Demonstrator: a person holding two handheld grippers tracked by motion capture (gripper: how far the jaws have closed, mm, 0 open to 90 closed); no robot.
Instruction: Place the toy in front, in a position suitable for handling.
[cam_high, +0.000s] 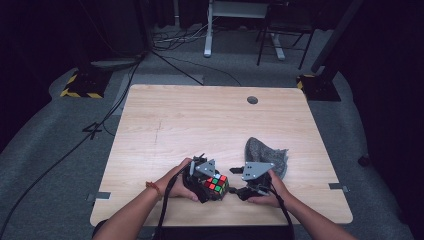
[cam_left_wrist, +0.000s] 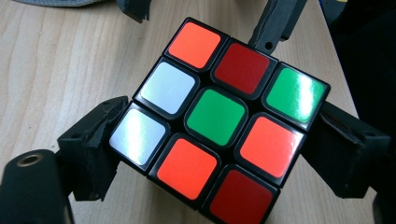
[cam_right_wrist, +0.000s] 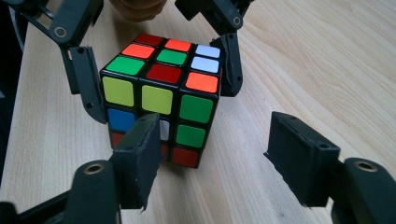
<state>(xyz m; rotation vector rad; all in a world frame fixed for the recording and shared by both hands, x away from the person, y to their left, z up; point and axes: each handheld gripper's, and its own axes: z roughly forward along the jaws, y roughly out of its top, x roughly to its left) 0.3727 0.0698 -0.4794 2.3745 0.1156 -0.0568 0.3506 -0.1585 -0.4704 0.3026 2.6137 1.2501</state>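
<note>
One cube (cam_right_wrist: 161, 98) sits on your worktop (cam_high: 200, 120) — your left tool (cam_left_wrist: 210, 135) clamps it. Your right tool (cam_right_wrist: 219, 154) stands apart — one grey cloth (cam_high: 265, 152) lies near.

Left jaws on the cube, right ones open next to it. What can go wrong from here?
1. The left gripper clamps the scrambled colour puzzle cube at two opposite edges rather than flat faces; a push may twist it out of the pads.
2. The right gripper stands open, one jaw against the cube's front and the other wide of it; closing now could nudge the cube instead of gripping it.
3. The crumpled grey cloth lies just behind the right hand and could snag.
</note>
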